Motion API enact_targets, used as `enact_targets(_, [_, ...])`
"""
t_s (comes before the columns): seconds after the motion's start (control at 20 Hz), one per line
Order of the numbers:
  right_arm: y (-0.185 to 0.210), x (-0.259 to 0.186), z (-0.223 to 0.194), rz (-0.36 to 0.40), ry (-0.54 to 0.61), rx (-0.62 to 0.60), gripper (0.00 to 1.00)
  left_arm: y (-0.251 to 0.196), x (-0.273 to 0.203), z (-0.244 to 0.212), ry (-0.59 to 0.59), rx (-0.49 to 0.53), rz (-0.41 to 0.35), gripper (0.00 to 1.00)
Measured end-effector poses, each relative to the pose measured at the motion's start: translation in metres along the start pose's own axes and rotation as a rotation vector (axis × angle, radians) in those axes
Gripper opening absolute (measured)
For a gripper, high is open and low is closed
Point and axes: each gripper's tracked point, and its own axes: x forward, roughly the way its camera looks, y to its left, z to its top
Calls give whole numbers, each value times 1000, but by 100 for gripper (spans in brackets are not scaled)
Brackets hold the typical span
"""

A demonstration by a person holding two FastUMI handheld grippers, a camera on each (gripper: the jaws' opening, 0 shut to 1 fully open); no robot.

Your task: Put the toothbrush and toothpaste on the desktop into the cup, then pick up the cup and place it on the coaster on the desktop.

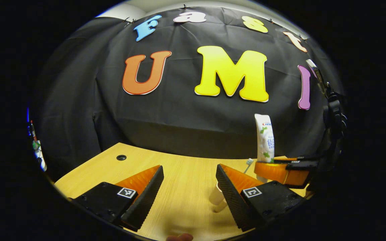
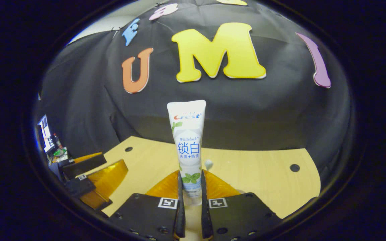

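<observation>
The left claw (image 1: 189,192) hangs low over the desk (image 1: 186,167) with its fingers spread wide and nothing between them. Just beyond its right finger stands a pale cup (image 1: 217,197), partly hidden by that finger, and a toothbrush (image 1: 248,164) head pokes up past it; whether the brush already sits in the cup cannot be told from here. Further right, the right claw (image 2: 191,197) is clamped on the lower part of the toothpaste (image 2: 188,147) tube, both fingers pressing its sides. The tube stands upright and lifted off the desk, its flat end up. A small white tip, probably the brush head, shows just right of the tube in the right gripper view. No coaster can be made out.

The main risk, as I judge it, is the tube missing the cup mouth. The cup looks narrow and light, so a tube coming down off-centre could catch the rim and tip it. The soft tube may also slip or bend in the grip.

Both claws sit close together around the cup, so they could bump one another. Cable holes (image 2: 294,167) dot the desk; they lie well off to the sides.
</observation>
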Motion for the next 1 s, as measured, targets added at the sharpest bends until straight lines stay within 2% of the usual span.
enact_targets(0.15, [-1, 26, 7, 1, -70, -22, 19, 8, -3, -1, 8, 9, 10, 98])
enact_targets(0.3, [-4, 43, 15, -32, -136, -12, 19, 11, -5, 2, 16, 32, 2, 98])
enact_targets(0.55, [-8, 67, 11, -63, -141, 12, 20, 11, -3, 6, 23, 58, -22, 98])
enact_targets(0.75, [-12, 68, 8, -57, -139, 6, 34, 8, 2, 7, 29, 55, -25, 98])
enact_targets(0.9, [-13, 66, 2, -51, -121, 15, 53, 7, 2, 4, 35, 47, -26, 98])
enact_targets(1.0, [-15, 57, 6, -49, -126, 24, 51, 4, 4, 4, 38, 41, -29, 98])
